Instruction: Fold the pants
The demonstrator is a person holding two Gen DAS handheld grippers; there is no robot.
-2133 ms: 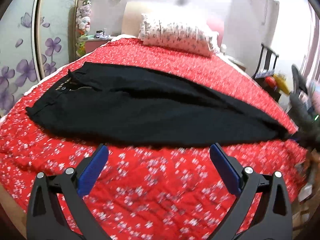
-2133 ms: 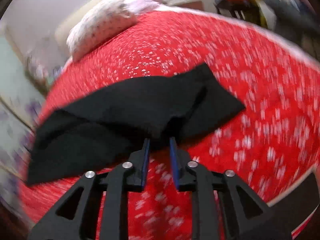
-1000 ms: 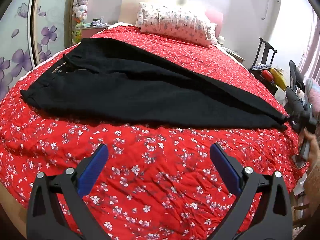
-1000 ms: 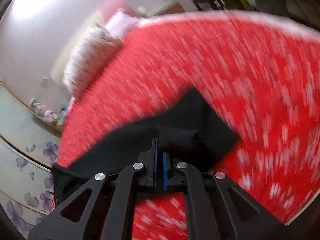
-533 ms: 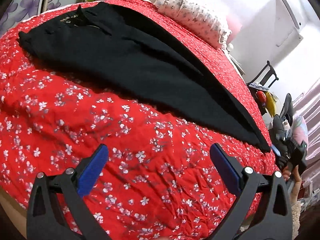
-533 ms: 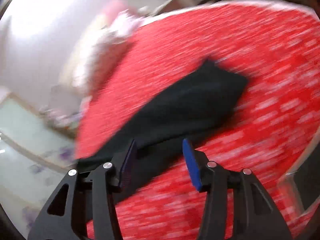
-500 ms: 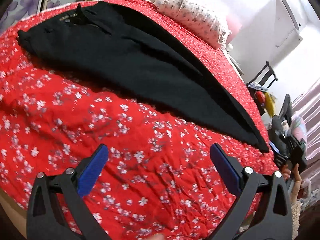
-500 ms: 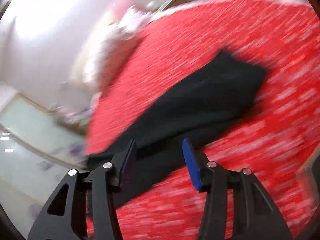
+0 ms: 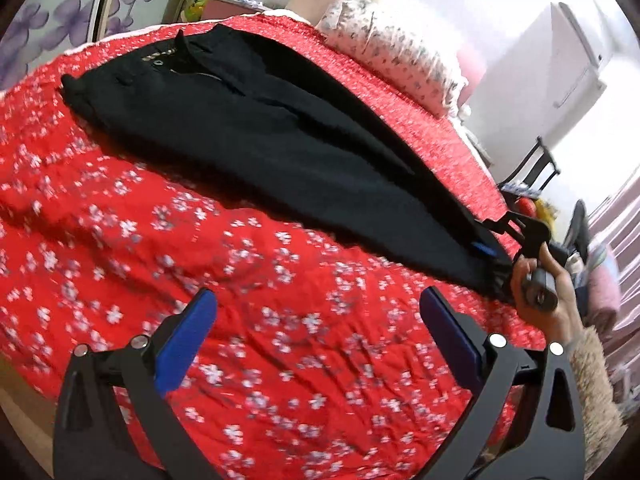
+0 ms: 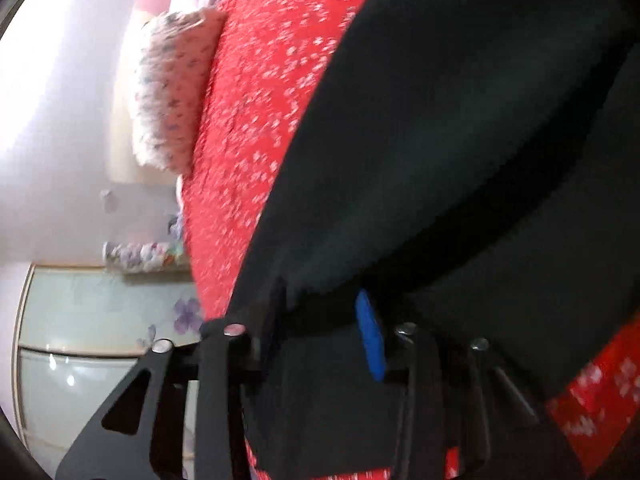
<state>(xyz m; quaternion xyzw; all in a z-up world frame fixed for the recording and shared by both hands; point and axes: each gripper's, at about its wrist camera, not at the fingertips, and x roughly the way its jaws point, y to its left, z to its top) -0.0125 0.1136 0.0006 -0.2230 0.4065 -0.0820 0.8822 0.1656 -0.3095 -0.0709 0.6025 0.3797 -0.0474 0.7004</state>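
Observation:
Black pants (image 9: 256, 128) lie stretched across a red floral bedspread (image 9: 200, 280), waistband at the far left, leg ends at the right. My left gripper (image 9: 316, 328) is open and empty, hovering above the bedspread in front of the pants. My right gripper (image 9: 486, 250) sits at the leg ends, held by a hand. In the right wrist view the right gripper (image 10: 320, 316) is open, with the black pants (image 10: 440, 140) fabric lying between its fingers, and one blue pad (image 10: 370, 340) shows.
A floral pillow (image 9: 392, 56) lies at the head of the bed. A wardrobe with purple flowers (image 9: 60, 20) stands at the left. A black chair (image 9: 532, 168) and clutter stand beyond the bed's right edge.
My right gripper let go of the leg end, opened, and has now pushed in over the leg-end fabric. My left gripper stayed open while its view tilted.

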